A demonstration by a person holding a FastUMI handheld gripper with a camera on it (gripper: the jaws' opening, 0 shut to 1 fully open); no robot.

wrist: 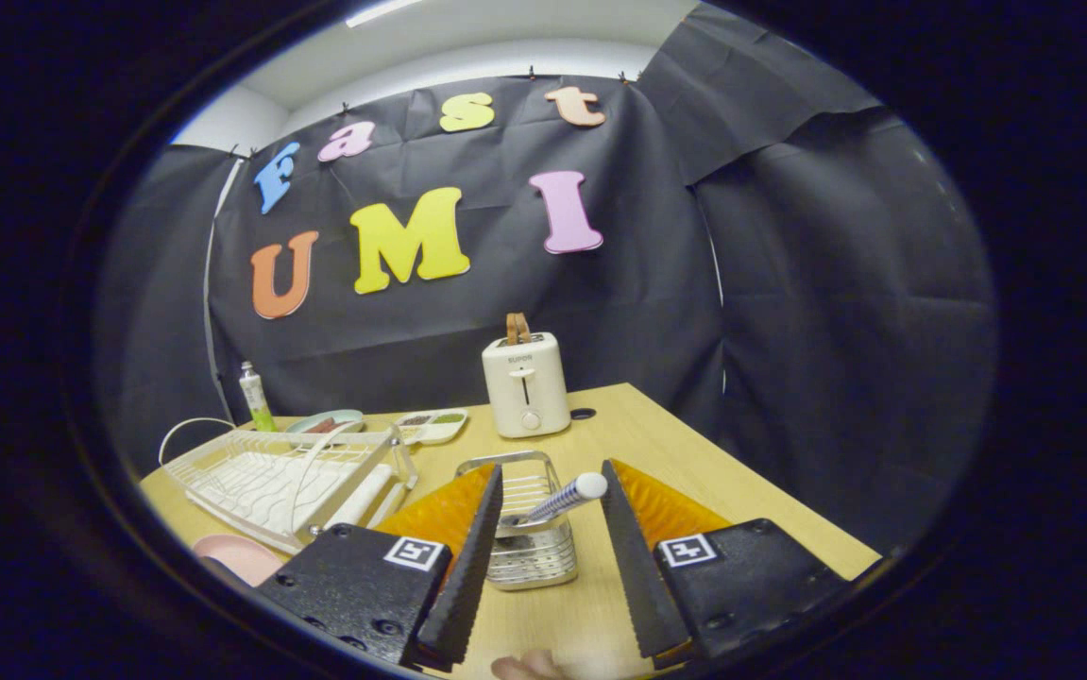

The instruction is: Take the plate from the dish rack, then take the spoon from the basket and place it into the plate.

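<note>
On the wooden table (694, 472) I hold my tool (548, 557) spread wide around the basket (524, 548), its spoon (557, 501) untouched, the plate (236, 555) near left.

The table (694, 472) is seen as pale, matt wood grain. The basket (526, 529) is formed of shiny metal wire, the dish rack (279, 477) of white coated wire. The gripper (551, 557), held apart, is faced with ribbed black pads (472, 567) backed by translucent orange plastic. The toaster (525, 385) is finished in smooth cream plastic.
</note>
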